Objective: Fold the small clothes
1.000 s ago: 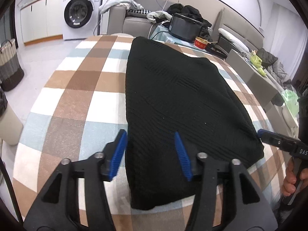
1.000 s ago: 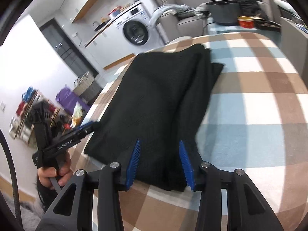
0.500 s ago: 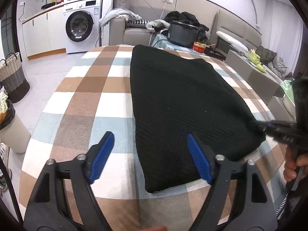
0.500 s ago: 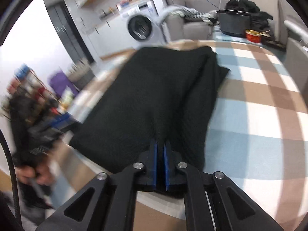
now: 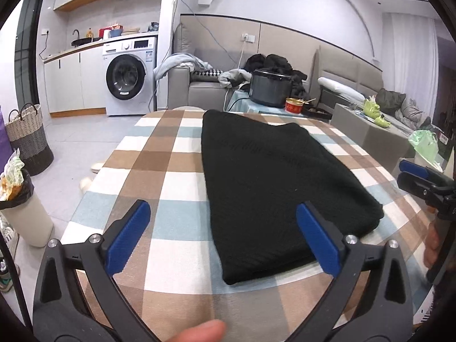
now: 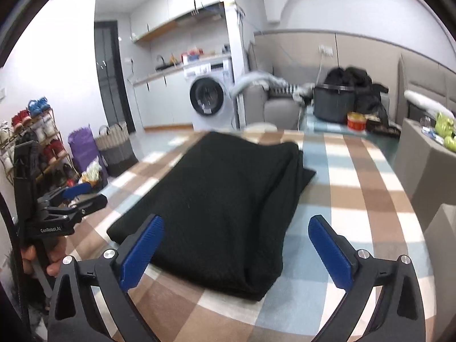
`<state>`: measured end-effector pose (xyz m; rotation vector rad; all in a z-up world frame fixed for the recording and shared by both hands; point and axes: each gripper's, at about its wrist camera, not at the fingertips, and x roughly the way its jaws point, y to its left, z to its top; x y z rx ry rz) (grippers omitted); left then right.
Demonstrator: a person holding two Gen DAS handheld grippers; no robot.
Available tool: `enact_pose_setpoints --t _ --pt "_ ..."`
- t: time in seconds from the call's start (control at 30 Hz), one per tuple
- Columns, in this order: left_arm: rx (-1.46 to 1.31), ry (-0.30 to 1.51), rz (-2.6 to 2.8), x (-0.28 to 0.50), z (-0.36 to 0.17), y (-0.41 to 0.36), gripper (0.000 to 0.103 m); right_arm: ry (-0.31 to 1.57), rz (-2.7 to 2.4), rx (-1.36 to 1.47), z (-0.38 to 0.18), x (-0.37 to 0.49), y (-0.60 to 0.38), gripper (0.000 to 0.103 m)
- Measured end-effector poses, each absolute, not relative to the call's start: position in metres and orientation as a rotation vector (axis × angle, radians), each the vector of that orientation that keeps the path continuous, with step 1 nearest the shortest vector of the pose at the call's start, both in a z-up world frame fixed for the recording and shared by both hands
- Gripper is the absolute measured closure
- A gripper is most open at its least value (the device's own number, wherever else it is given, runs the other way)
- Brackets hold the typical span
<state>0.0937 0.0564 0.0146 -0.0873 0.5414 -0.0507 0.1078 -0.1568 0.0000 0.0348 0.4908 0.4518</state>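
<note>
On the checked table lies a folded black knit garment. Both tongs, left and right, are opening wide, gripping nothing. "GenRobot.AI" is printed on the left tongs.

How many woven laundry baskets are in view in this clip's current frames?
1. The woven basket stands on the floor left of the table, near the kitchen cabinets; the right wrist view shows the same one beside a purple bag. Others may be hidden.

Both the left gripper and right gripper point slightly downward — jaws opening wide, nothing between them.
</note>
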Motion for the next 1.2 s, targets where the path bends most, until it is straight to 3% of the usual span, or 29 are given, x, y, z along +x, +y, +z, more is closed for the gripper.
enact_pose_setpoints --t 1.2 --pt "-0.104 0.486 -0.082 0.081 0.012 0.049 0.001 0.375 0.487 0.046 -0.011 0.080 -0.153 0.000"
